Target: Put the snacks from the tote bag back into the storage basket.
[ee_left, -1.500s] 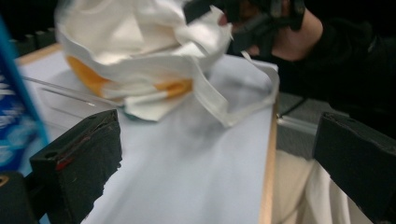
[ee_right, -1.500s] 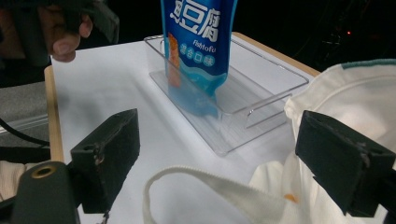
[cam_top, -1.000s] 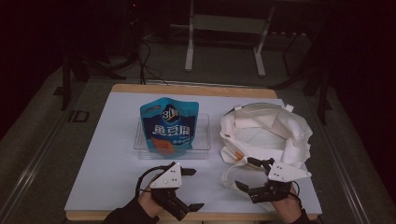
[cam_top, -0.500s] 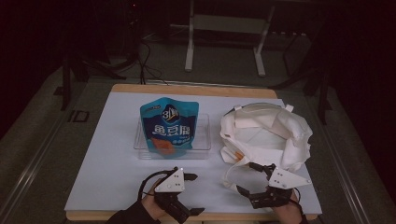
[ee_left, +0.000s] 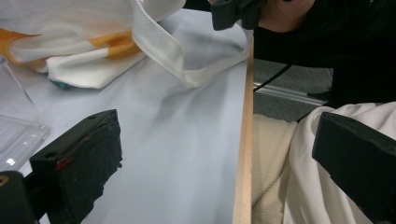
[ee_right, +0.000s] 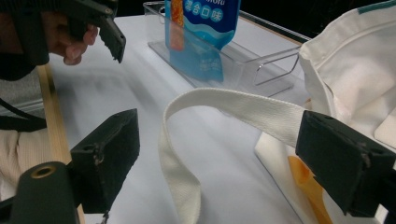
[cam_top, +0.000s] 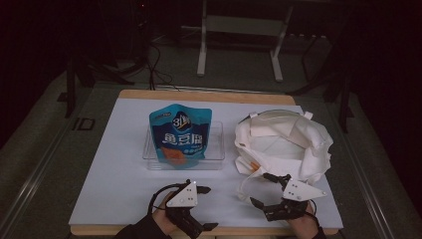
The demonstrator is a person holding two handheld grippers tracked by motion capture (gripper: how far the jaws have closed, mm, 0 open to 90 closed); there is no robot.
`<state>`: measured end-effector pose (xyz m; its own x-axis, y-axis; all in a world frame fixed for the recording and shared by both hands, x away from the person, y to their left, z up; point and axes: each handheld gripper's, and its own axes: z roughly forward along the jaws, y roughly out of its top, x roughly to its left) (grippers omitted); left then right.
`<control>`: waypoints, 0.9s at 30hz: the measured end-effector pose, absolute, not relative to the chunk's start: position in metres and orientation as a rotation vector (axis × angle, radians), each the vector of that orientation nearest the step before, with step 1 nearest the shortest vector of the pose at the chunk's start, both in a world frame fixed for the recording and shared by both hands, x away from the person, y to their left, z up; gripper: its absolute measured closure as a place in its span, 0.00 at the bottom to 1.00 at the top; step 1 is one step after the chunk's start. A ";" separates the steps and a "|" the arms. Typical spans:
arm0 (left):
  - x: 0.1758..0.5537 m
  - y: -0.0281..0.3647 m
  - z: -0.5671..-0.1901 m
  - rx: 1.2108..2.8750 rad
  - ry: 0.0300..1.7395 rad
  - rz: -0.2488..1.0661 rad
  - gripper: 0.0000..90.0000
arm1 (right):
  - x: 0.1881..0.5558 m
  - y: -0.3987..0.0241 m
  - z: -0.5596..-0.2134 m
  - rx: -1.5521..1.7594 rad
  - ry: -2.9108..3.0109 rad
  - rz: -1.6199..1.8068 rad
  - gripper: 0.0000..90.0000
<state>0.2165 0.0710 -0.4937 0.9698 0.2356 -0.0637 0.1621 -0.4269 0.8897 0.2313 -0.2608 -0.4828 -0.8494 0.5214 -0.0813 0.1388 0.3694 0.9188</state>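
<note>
Dark room, metal stand (cam_top: 239,40) behind table (cam_top: 119,149)

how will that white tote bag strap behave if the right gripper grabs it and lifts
The strap is flat woven webbing lying in a loose loop on the table, so it will probably bend and drape rather than hold shape. The tote bag lies slumped and creased, so it likely trails limply after it. The right gripper is open, its jaws either side of the strap.

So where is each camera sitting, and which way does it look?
High view: above the near edge, looking forward and down on the table; both hands with the left gripper and right gripper.
Left gripper view: rides that gripper, faces along the table edge; open jaws.
Right gripper view: faces the blue pouch; open jaws.
Shared: the white bag strap.
</note>
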 end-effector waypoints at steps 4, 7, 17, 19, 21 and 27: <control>0.217 0.073 -0.495 2.017 0.288 0.096 0.02 | 0.231 -0.258 -0.485 0.565 2.292 1.466 0.15; 0.217 0.073 -0.495 2.015 0.294 0.097 0.02 | 0.232 -0.258 -0.486 0.562 2.299 1.459 0.15; 0.215 0.075 -0.495 2.010 0.306 0.119 0.02 | 0.230 -0.255 -0.488 0.556 2.291 1.464 0.15; 0.215 0.076 -0.495 2.012 0.307 0.121 0.02 | 0.230 -0.254 -0.489 0.559 2.298 1.461 0.15; 0.216 0.076 -0.494 2.020 0.313 0.132 0.02 | 0.230 -0.253 -0.490 0.566 2.301 1.451 0.15; 0.217 0.079 -0.495 2.013 0.324 0.134 0.02 | 0.233 -0.255 -0.492 0.576 2.300 1.445 0.15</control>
<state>0.2174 0.0786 -0.4951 0.9572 0.2854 -0.0473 0.1688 -0.4183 0.8925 0.2329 -0.2548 -0.4916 -0.8510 0.5178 -0.0871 0.1464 0.3933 0.9077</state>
